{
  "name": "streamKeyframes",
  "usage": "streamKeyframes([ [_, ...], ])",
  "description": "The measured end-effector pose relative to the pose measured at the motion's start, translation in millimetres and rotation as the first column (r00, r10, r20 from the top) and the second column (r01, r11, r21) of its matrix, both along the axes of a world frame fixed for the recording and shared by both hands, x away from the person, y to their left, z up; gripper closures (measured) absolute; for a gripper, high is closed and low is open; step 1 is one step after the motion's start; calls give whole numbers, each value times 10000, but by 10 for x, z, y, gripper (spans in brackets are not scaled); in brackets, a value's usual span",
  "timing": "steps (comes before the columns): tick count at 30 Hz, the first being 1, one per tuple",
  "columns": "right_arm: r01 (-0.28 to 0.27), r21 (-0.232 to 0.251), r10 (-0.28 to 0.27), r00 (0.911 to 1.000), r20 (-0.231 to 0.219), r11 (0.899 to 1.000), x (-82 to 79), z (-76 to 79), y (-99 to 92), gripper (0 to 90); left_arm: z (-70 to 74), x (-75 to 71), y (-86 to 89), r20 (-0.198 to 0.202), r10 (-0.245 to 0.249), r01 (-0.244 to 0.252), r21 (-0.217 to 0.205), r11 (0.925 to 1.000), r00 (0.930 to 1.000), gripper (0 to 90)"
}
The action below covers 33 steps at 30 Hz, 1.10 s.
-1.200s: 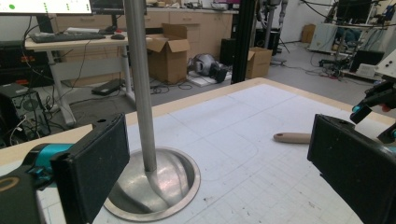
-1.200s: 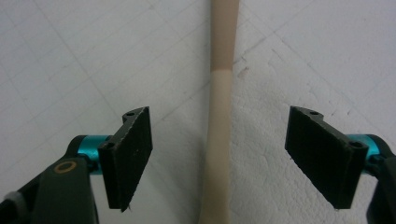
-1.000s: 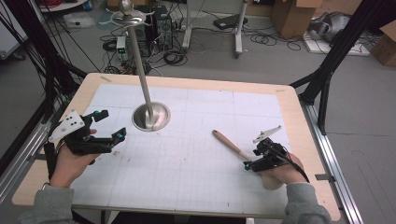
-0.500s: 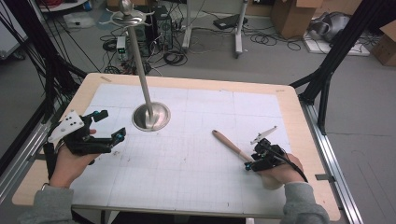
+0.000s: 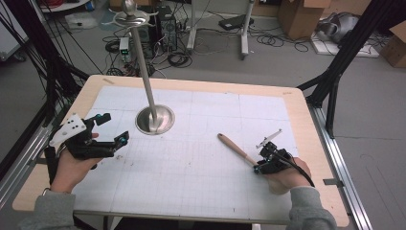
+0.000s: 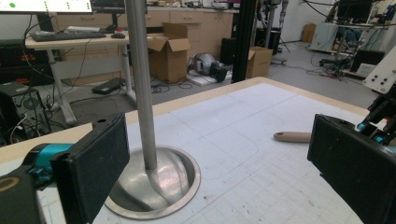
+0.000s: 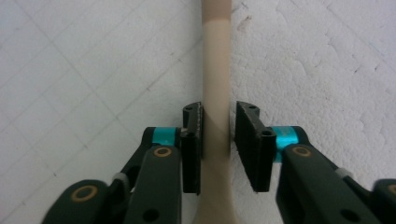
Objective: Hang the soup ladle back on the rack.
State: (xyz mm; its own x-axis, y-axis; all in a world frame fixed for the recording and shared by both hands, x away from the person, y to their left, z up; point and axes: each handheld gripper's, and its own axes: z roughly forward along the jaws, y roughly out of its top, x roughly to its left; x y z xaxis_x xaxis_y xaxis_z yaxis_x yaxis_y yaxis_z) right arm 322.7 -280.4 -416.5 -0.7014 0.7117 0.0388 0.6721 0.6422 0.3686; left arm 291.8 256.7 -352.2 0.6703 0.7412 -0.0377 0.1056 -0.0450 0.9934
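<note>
A pale wooden handle (image 5: 237, 149) lies on the white gridded mat, pointing up-left from my right gripper (image 5: 261, 165). In the right gripper view the handle (image 7: 215, 70) runs straight between the two black pads. The jaws have just been closing on it: the left pad (image 7: 194, 140) is against the wood and a thin dark gap shows at the right pad, so my right gripper (image 7: 218, 135) is still open. The handle's near end is hidden under the gripper. My left gripper (image 5: 113, 128) rests open at the table's left, its jaws (image 6: 224, 168) wide apart and empty.
A metal stand with a round base (image 5: 154, 120) and a tall pole (image 5: 143, 72) rises at the mat's back left, just ahead of the left gripper; its base (image 6: 159, 186) lies between those jaws' line of sight. The wooden table edge (image 5: 316, 143) borders the mat.
The right gripper's jaws have narrowed around the wooden handle. Both hands and the handle stay where they were.
</note>
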Motion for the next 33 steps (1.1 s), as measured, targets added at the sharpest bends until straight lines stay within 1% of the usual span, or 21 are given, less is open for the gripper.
streamKeyframes([
  [2,-102,-12,102,9999,-43,9999,-6,3,7,758,-2,1,-1,-12,8,-8,14,10000,10000,60],
  [7,-90,-149,90,10000,-19,9998,-9,7,24,770,-2,0,-2,-3,-8,8,45,10000,10000,60],
  [10,87,-12,-87,9999,-95,10000,-8,6,13,774,-3,0,0,-11,-11,11,17,10000,10000,60],
  [12,89,101,-89,10000,-28,9999,-3,2,-1,775,-1,0,3,-1,-2,2,0,10000,10000,60],
  [13,181,117,-180,9998,-45,9998,-3,7,-4,775,0,1,7,5,9,-9,7,10000,10000,60],
  [14,164,120,-166,9998,134,9998,2,7,-11,775,0,1,9,4,11,-11,4,10000,10000,60],
  [16,309,286,-315,9993,213,9991,2,28,-24,775,-1,3,11,6,12,-12,-11,10000,10000,60],
  [19,324,610,-351,9984,445,9976,-4,68,-48,775,-1,2,10,2,9,-9,-10,10000,10000,60],
  [23,152,882,-223,9965,803,9960,-12,112,-62,776,1,-4,8,15,15,-15,13,10000,10000,60],
  [25,61,912,-153,9948,1003,9958,-17,132,-55,775,2,-8,7,24,18,-18,-22,10000,10000,60],
  [27,-47,971,-71,9926,1209,9953,-19,151,-41,776,4,-13,14,26,18,-18,31,10000,10000,60],
  [28,-46,1005,-79,9923,1240,9949,-23,166,-32,775,4,-16,13,34,21,-21,-2,10000,10000,60],
  [29,-179,1063,32,9906,1369,9942,-18,174,-29,775,4,-20,13,34,28,-28,-26,10000,10000,60],
  [33,-285,1321,79,9880,1544,9908,-14,208,-3,775,6,-39,32,39,58,-58,-1,10000,10000,60],
])
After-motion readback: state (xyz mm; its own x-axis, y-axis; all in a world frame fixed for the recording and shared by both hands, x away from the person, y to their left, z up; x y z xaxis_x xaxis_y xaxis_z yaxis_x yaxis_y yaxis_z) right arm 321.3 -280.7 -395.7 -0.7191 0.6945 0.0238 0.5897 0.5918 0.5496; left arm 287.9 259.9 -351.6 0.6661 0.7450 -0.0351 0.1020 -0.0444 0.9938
